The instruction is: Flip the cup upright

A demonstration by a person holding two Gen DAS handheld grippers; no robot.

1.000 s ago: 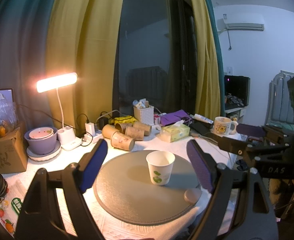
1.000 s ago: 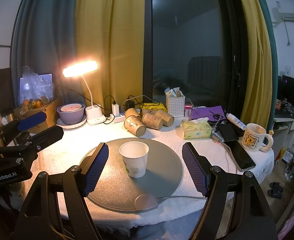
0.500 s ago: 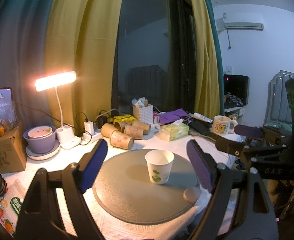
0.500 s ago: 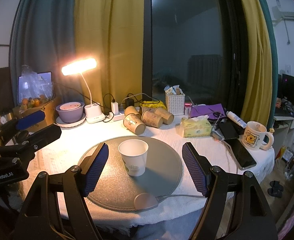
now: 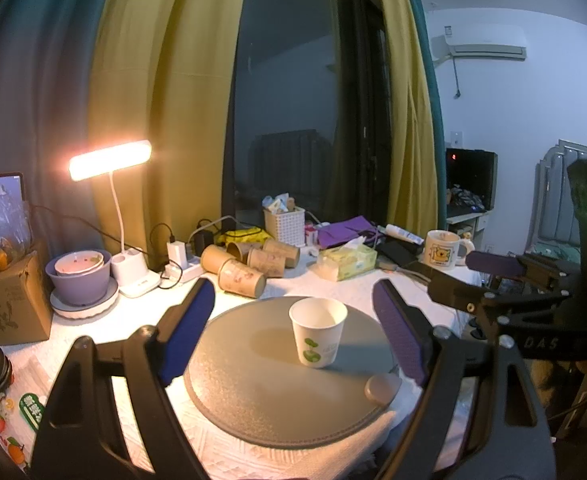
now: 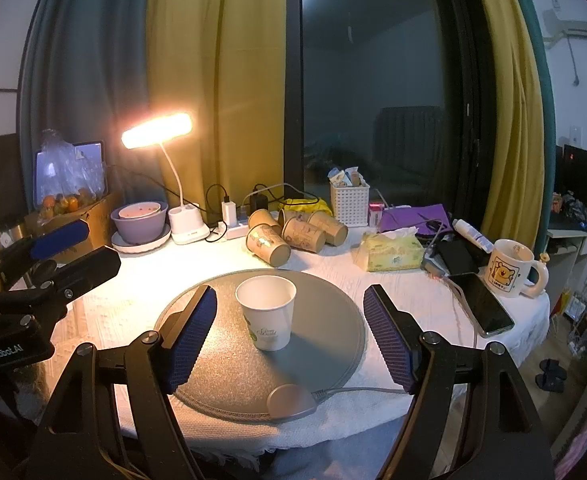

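Observation:
A white paper cup (image 5: 318, 331) with a green logo stands upright, mouth up, on the round grey mat (image 5: 253, 392). It also shows in the right wrist view (image 6: 268, 312) on the mat (image 6: 213, 376). My left gripper (image 5: 293, 336) is open and empty, held back from the cup, with the cup seen between its blue pads. My right gripper (image 6: 289, 332) is open and empty, also short of the cup. Each gripper shows in the other's view: the right one (image 5: 493, 280) at the right, the left one (image 6: 59, 252) at the left.
Several brown paper cups (image 6: 293, 234) lie on their sides behind the mat. A lit desk lamp (image 6: 157, 130), purple bowl (image 6: 139, 220), tissue box (image 6: 393, 250), white basket (image 6: 349, 202), mug (image 6: 509, 266) and phone (image 6: 483, 306) crowd the table's back and right.
Both grippers have drawn back and up slightly from the cup. The cup stays upright on the mat.

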